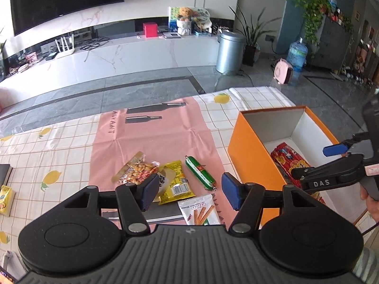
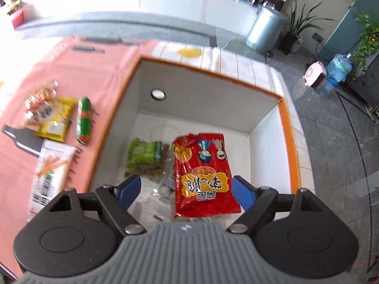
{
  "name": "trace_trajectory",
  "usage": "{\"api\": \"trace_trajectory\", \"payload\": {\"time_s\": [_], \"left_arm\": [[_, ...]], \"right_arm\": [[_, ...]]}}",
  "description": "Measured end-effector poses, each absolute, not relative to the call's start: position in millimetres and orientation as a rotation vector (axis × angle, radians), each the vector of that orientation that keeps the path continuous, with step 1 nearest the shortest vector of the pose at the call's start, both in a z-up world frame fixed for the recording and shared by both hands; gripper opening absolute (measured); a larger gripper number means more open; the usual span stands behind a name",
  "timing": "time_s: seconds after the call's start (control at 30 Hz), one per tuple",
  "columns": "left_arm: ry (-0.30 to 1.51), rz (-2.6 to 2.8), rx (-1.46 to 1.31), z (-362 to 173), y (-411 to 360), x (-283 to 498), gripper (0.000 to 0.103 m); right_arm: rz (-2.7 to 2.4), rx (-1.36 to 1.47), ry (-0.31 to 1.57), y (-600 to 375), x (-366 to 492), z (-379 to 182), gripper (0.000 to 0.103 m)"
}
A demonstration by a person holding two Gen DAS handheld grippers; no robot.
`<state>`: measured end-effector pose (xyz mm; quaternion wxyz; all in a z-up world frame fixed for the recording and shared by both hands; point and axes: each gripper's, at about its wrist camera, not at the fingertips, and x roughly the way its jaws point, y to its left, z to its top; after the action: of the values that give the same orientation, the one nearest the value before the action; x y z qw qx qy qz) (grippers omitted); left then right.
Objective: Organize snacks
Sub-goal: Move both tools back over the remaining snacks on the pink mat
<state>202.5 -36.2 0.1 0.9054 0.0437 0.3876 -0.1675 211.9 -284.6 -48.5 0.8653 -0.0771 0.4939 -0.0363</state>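
One orange box [image 2: 287, 127] with white inner walls is seen on the checked tablecloth [image 1: 59, 142], and three packets can be counted inside it: a red snack bag [image 2: 203, 175], a green packet [image 2: 144, 153] beside it, and a clear wrapper [image 2: 154, 196] lying nearer the camera. Four snacks are left outside on the pink mat [image 1: 154, 132], just beside the box's left wall: a clear bag of mixed nuts [image 1: 135, 169], a yellow packet [image 1: 176, 182] partly overlapped by it, a green sausage [image 1: 200, 172], and a white packet of sticks [image 1: 201, 209]. The left gripper [image 1: 189, 193] is spread wide with nothing between its blue pads [image 1: 149, 190]; it is held above the loose snacks, directed across the mat. The right gripper [image 2: 186, 191] is likewise opened wide and nothing is gripped; it is held over the box opening and angled down into it, the red bag lying between and below its fingers. Whether the bag is touched cannot be told.
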Motion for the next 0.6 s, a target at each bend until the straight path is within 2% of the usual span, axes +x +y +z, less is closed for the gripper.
{"api": "trace_trajectory", "payload": {"time_s": [0.33,0.6], "left_arm": [[0.676,-0.261,0.006,28.3,13.2,171.5,0.071],[0.668,-0.215,0.002,25.2,49.0,156.3,0.071]], "right_arm": [[0.021,0.034,0.845,-239.1,153.8,4.6,0.081],[0.096,0.158,0.768,-190.1,117.0,0.0,0.081]]}}
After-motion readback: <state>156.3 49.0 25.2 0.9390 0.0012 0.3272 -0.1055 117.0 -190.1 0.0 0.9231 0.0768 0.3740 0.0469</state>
